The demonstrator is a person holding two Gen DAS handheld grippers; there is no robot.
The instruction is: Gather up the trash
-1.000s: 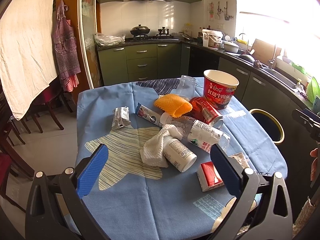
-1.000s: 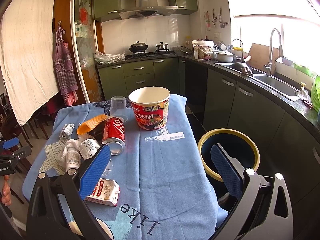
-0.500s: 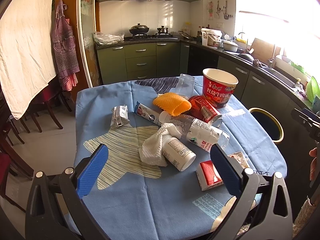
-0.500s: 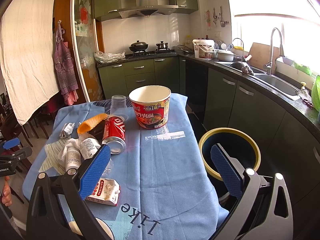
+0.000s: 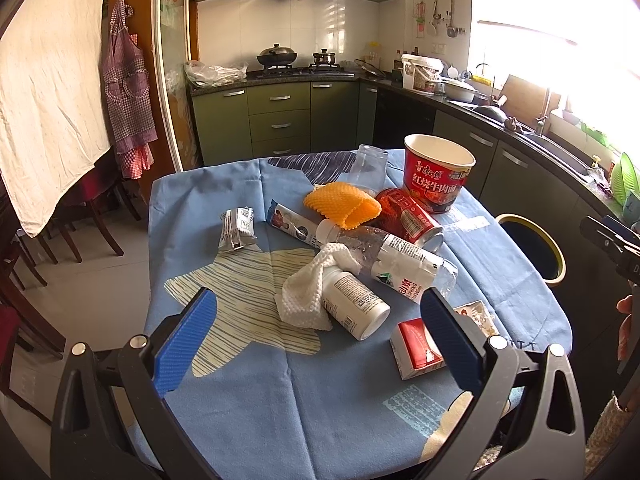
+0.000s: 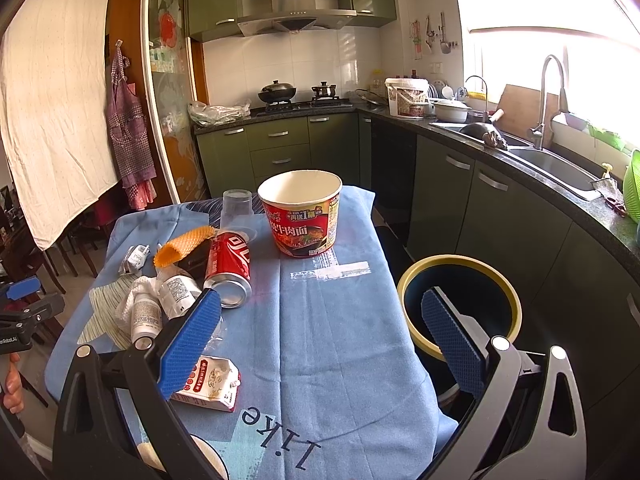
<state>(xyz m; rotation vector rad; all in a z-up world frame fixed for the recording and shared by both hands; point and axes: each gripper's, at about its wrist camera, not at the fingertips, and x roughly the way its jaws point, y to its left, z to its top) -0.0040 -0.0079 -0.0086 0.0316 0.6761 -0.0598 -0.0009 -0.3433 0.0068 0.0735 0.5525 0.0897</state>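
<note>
blue cloth (image 5: 248, 400) under my left claw (image 5: 316, 332), jaws wide and empty; the white bottle (image 5: 354, 304) lies just ahead between the pads, long axis slanting away to the left, its neck hidden under a rag (image 5: 308, 292); right view: my right claw (image 6: 320, 340) gapes empty too, carton (image 6: 210, 380) half hidden behind its left pad, bin (image 6: 460, 268) beside the table, its floor unseen.
</note>
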